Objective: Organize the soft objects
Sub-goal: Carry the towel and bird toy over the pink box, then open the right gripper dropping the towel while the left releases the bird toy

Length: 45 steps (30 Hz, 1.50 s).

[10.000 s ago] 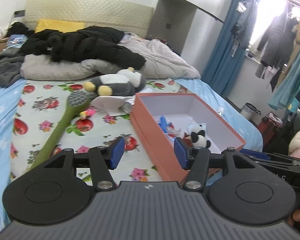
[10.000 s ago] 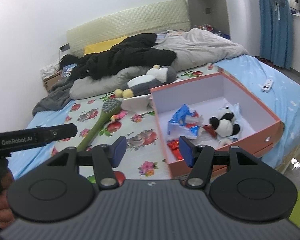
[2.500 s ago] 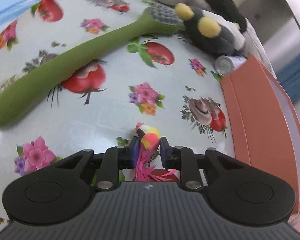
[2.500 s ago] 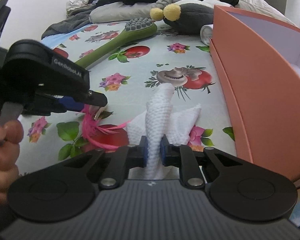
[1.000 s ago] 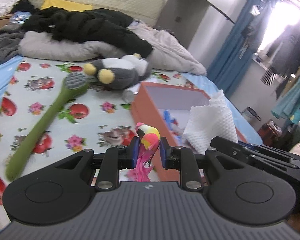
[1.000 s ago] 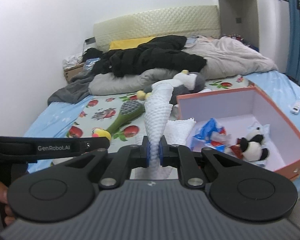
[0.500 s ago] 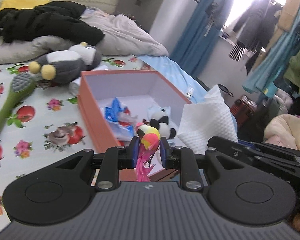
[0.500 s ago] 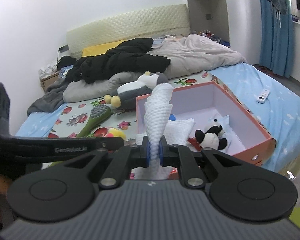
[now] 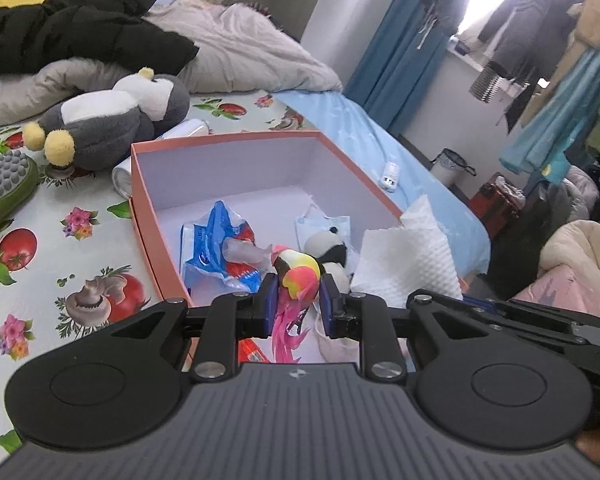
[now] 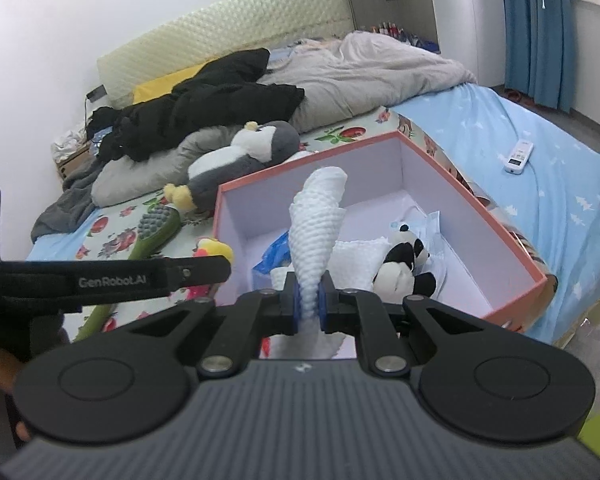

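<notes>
My left gripper (image 9: 299,294) is shut on a small bird toy (image 9: 300,274) with a yellow and pink head and pink feathers, held over the near end of the orange box (image 9: 220,142). My right gripper (image 10: 309,294) is shut on a white textured cloth (image 10: 318,220), also above that box (image 10: 500,220). The same cloth (image 9: 408,260) shows at the right in the left wrist view. Inside the box lie a panda plush (image 10: 404,264) and a blue packet (image 9: 216,244). The left gripper arm (image 10: 112,278) crosses the right wrist view at the left.
A grey penguin plush (image 9: 108,120) and a green massage brush (image 9: 8,184) lie on the flowered sheet left of the box. Black clothes (image 10: 204,108) and a grey duvet (image 10: 372,68) pile up behind. A white remote (image 10: 520,156) rests on the blue sheet at the right.
Both grippers have swung from over the flowered sheet to above the box, each keeping its hold. The box now fills the middle of both views.
</notes>
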Each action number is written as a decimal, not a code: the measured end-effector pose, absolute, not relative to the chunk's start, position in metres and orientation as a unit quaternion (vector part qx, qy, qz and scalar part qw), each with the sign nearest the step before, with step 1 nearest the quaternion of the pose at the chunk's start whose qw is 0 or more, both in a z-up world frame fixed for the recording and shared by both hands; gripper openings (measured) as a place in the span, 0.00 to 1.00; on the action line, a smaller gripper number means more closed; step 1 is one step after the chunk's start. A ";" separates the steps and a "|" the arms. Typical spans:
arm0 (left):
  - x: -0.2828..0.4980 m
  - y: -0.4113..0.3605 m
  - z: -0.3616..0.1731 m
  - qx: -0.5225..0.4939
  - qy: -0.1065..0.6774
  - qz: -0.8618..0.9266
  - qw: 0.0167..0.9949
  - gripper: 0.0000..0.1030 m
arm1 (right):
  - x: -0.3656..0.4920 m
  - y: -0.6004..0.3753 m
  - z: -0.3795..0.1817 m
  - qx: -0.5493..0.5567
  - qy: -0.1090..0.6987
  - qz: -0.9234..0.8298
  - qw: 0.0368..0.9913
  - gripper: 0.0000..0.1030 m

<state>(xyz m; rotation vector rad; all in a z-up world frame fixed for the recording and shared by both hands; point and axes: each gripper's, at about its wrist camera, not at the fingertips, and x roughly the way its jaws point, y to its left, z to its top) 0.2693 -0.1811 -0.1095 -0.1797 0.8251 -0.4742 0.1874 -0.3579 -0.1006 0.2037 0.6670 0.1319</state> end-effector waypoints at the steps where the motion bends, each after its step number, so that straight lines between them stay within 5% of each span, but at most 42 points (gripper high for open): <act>1: 0.277 -0.183 -0.112 -0.087 0.400 -0.226 0.884 0.25 | 0.195 -0.361 -0.103 0.100 0.330 0.065 0.936 0.13; 27: 0.420 -0.220 -0.198 -0.060 0.481 -0.202 0.851 0.26 | 0.344 -0.388 -0.185 0.109 0.417 0.082 0.898 0.16; 32: 0.416 -0.218 -0.190 -0.056 0.481 -0.197 0.852 0.47 | 0.344 -0.390 -0.187 0.103 0.422 0.062 0.899 0.46; 45: 0.363 -0.220 -0.113 -0.042 0.434 -0.204 0.876 0.48 | 0.302 -0.396 -0.145 0.114 0.382 0.058 0.915 0.45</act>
